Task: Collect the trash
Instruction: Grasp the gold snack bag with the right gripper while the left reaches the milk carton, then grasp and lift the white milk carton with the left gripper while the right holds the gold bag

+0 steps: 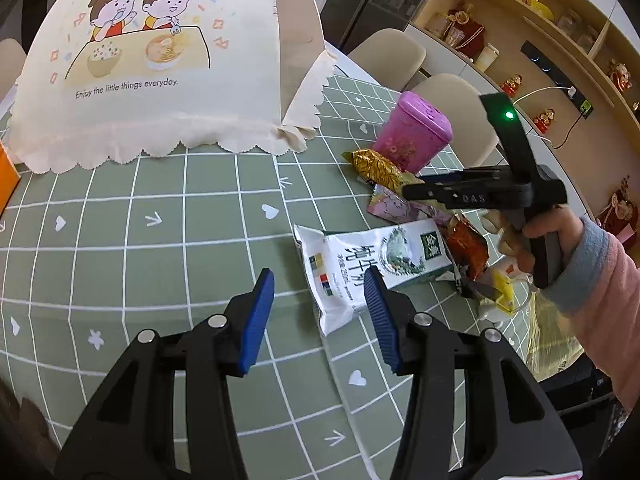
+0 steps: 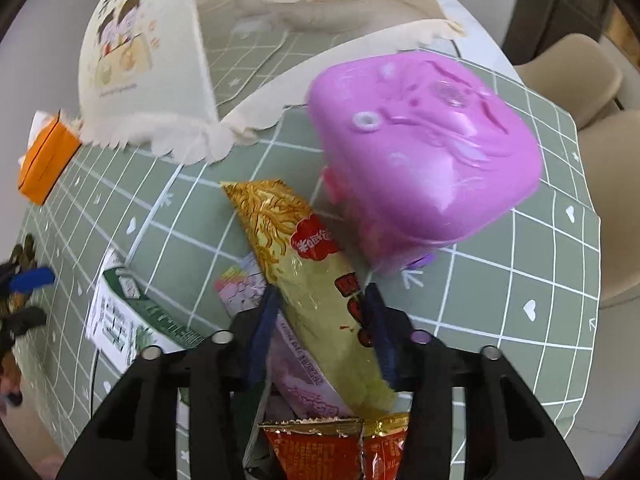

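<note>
One food cover (image 1: 160, 60), one pink container (image 1: 412, 132), one orange tissue box (image 2: 48, 162), one white milk pouch (image 1: 360, 268) and four snack wrappers are counted; two chairs (image 1: 388, 54) are seen.

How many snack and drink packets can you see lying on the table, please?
5: gold packet beside the purple tin, pink packet under it, white pouch ahead of the left gripper, red packet right of the pouch, yellow wrapper beside that. More may hide underneath.
</note>
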Available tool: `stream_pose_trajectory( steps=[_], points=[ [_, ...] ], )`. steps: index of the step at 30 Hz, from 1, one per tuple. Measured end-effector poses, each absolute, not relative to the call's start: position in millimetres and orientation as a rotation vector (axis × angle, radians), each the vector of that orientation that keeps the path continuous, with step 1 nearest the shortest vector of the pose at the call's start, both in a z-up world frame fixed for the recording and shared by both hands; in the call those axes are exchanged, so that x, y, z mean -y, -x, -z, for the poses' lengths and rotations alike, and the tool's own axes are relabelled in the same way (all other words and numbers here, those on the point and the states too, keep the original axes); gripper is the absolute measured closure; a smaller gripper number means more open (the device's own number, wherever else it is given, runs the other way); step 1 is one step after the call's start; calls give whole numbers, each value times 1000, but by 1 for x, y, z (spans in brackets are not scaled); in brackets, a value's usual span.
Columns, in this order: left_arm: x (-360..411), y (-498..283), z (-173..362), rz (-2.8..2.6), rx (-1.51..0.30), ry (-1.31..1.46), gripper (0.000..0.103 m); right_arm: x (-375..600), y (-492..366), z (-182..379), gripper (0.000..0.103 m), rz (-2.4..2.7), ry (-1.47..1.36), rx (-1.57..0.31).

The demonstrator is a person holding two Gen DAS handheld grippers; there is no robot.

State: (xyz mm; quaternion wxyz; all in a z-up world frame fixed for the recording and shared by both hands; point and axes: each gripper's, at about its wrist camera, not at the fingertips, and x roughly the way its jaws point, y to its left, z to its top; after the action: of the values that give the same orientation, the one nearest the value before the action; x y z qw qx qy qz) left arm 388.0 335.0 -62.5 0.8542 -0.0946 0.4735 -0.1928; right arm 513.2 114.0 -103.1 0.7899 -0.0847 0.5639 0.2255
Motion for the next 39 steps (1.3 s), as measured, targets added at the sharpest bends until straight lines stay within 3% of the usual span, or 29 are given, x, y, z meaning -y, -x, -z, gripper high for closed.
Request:
stream_pose_trajectory(
  steps=[4,16,29,39],
  points=[
    [-329,-404,60,459,-985,206,59,-106,-493,84,79,-498,101,-1198],
    [-274,-462,92,560,-1092,142,59,-43,-420,7,80,-285,9,-1021],
    [-271,-357,85,614,-1186,176,59,-37,-355,8,80,-326,-24,-996],
    [-219,-328,66,487,-1085,-46,59,-25,-288,25,80,-330,-110,-1036]
  ],
)
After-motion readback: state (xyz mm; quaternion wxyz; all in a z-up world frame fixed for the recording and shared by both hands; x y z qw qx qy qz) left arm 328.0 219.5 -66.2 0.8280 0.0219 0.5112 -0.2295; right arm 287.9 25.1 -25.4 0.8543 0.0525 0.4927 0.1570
